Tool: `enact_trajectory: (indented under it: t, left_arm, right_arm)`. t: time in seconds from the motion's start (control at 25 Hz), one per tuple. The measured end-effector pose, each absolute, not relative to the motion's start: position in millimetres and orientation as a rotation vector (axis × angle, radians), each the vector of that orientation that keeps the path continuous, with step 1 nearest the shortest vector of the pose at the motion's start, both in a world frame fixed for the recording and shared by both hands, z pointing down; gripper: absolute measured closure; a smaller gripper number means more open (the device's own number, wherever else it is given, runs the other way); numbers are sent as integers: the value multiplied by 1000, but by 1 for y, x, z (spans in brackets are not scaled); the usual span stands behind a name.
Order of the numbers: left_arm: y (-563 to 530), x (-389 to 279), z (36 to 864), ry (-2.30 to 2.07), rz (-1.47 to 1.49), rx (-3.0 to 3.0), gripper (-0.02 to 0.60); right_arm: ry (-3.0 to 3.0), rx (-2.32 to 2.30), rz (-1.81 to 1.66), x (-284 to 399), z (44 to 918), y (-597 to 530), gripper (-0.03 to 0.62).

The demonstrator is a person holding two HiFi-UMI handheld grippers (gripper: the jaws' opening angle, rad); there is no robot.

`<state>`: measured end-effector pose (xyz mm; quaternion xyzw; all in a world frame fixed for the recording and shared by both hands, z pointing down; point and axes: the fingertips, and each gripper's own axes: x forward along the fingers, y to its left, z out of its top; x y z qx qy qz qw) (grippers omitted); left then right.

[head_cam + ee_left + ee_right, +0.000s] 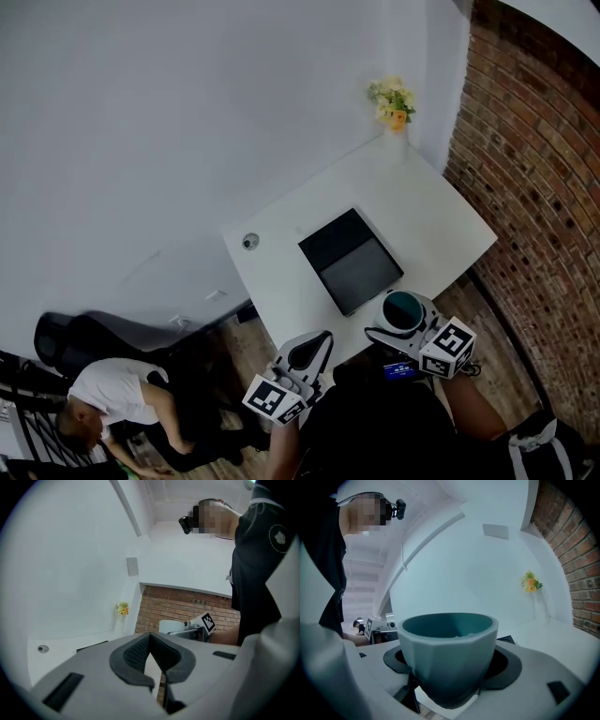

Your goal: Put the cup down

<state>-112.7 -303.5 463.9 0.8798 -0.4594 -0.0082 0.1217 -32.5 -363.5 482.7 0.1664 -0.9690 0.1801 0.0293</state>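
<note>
Right gripper view: the right gripper [450,663] is seen clamped on the teal cup [447,644], whose faceted wall is pressed by a dark pad on each side. The cup is held upright with its mouth open upward. In the head view the same cup [403,307] is carried in the right gripper [412,330] over the near edge of the white table [441,220], just beside the near corner of a dark flat panel [351,260] that lies on the tabletop.

The left gripper [150,637] is shown in the left gripper view with its jaws brought together at the tips, and nothing is held between them. In the head view the left gripper [305,354] is found off the table's near edge, to the left of the cup.

Farther out, a small round fitting [249,242] is set near the table's left corner, and a vase of yellow flowers [392,101] stands at the far corner by the brick wall [534,187]. A crouching person [112,403] is seen on the floor at lower left.
</note>
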Motion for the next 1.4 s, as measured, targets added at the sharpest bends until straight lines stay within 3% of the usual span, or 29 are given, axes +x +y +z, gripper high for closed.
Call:
enact_trajectory:
  t: [1.4]
  left_arm:
    - [-315, -129, 452, -1234, -100, 2658, 574]
  right_arm:
    - [-2999, 573, 506, -68, 465, -360, 200]
